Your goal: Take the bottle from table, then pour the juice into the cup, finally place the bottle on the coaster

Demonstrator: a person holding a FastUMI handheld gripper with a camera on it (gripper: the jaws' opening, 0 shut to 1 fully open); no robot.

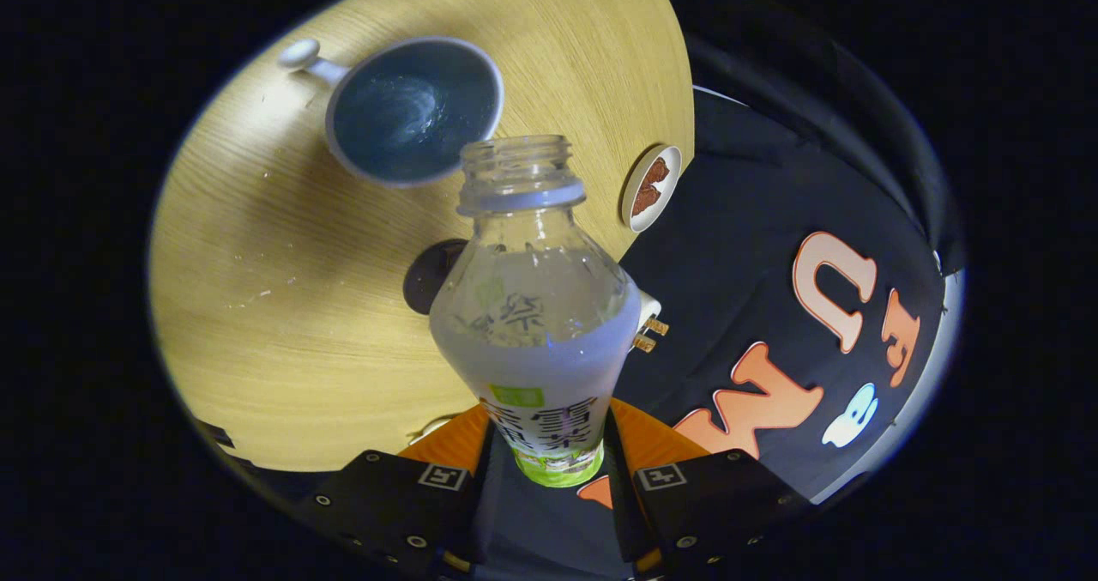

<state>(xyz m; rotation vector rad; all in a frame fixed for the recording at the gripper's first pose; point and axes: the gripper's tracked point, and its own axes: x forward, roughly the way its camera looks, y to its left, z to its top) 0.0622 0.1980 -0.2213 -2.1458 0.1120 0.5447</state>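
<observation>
Gripper view: rides gripper [549,461], tilted, looking down close over table [257,306].

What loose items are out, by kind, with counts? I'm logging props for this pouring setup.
Bottle, uncapped, held between the gripper fingers: 1
Cup with a handle, on the table beyond the bottle: 1
Dark round coaster behind the bottle: 1
Small round dish near the table's edge: 1
Total: 4

Wooden table [257,306] with cup [412,109], coaster [433,272]
</observation>
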